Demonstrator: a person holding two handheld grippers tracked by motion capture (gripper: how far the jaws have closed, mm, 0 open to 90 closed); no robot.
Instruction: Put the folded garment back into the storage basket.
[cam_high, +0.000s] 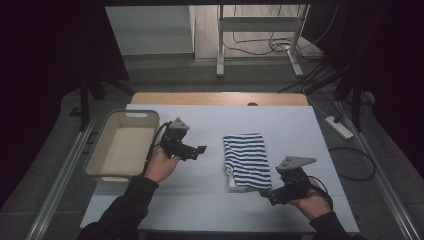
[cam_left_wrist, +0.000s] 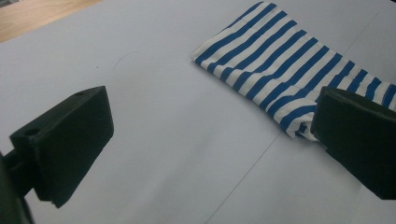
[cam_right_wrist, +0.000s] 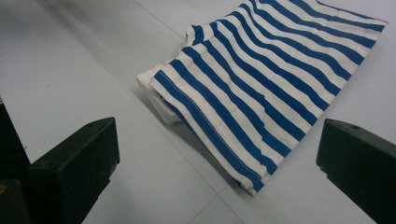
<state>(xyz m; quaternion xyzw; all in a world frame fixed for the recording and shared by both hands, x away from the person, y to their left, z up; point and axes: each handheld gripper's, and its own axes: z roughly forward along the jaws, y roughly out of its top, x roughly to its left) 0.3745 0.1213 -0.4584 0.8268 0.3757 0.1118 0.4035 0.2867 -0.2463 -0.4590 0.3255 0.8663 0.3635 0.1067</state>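
At the far left of the high view a beige plastic bin (cam_high: 122, 145) stands on the left edge of the white table (cam_high: 200, 195), and its inside looks bare. Just to the right of the bin, the person's left hand (cam_high: 161, 164) holds the left gripper (cam_high: 199, 150) above the table, with the jaws pointing to the right, toward the cloth. In the left gripper view the two black jaws stand far from each other, and between them there is white table surface; they hold nothing. Near the middle of the table lies the striped cloth (cam_high: 246, 160), folded into a long rectangle with blue and white stripes. It lies flat, apart from the bin and also apart from the left gripper. In the left gripper view the striped cloth (cam_left_wrist: 289, 70) is in the upper right part, and its near corner comes just beside the right jaw. To the right of the cloth's near end, the right hand (cam_high: 312, 202) holds the right gripper (cam_high: 265, 192) low, with its tips very close to the near right corner of the cloth; I cannot tell whether they touch. In the right gripper view the jaws are wide apart and the striped cloth (cam_right_wrist: 271, 88) lies ahead between them, with a white folded layer showing under its left edge.
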